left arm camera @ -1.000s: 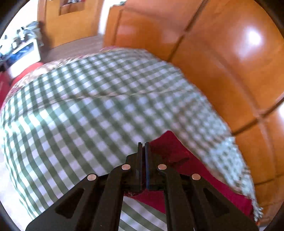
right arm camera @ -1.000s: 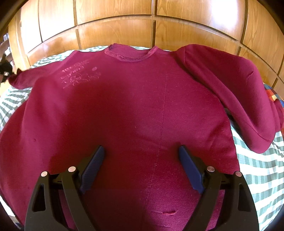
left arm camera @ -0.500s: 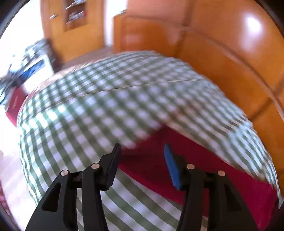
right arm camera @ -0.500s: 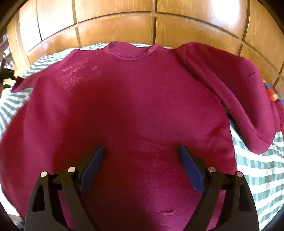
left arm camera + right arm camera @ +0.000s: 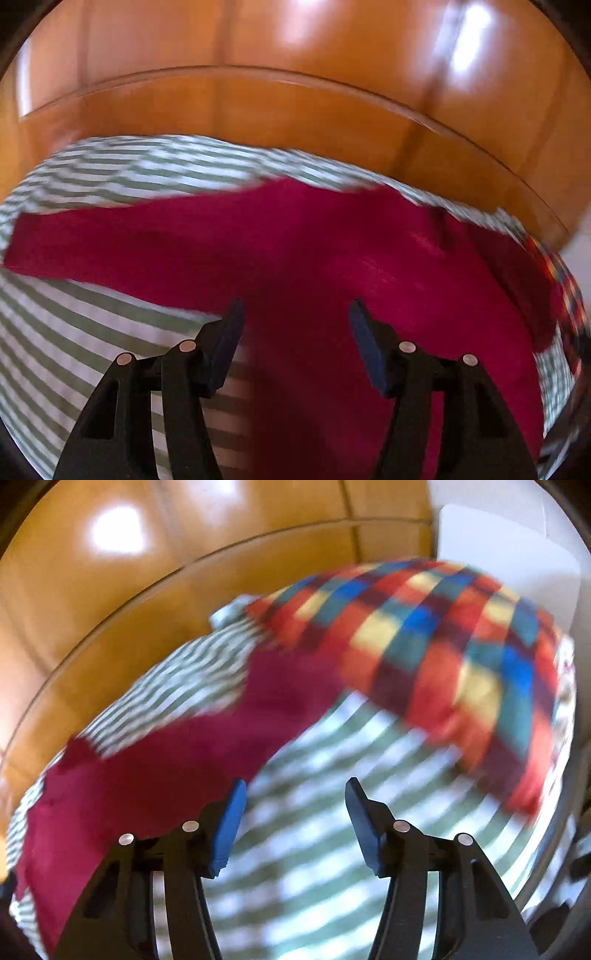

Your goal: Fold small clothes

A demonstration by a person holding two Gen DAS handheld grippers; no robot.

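Note:
A dark red sweatshirt [image 5: 314,254] lies spread on the green-checked bedspread [image 5: 74,332], one sleeve stretched out to the left. My left gripper [image 5: 295,314] is open and empty, hovering over the sweatshirt's left side near its edge. In the right wrist view the other red sleeve [image 5: 166,760] runs from lower left toward the upper middle. My right gripper [image 5: 293,792] is open and empty above the checked spread, just right of that sleeve. Both views are blurred by motion.
A glossy wooden headboard [image 5: 295,92] stands close behind the bed and also shows in the right wrist view [image 5: 110,572]. A red, blue and yellow plaid blanket [image 5: 443,646] lies at the bed's right side, over the sleeve's far end. A white wall [image 5: 517,535] is beyond it.
My left gripper opened, let go of the red sleeve and swung right to face the sweatshirt. My right gripper, open throughout, swung right from the sweatshirt's body to the right sleeve and plaid blanket.

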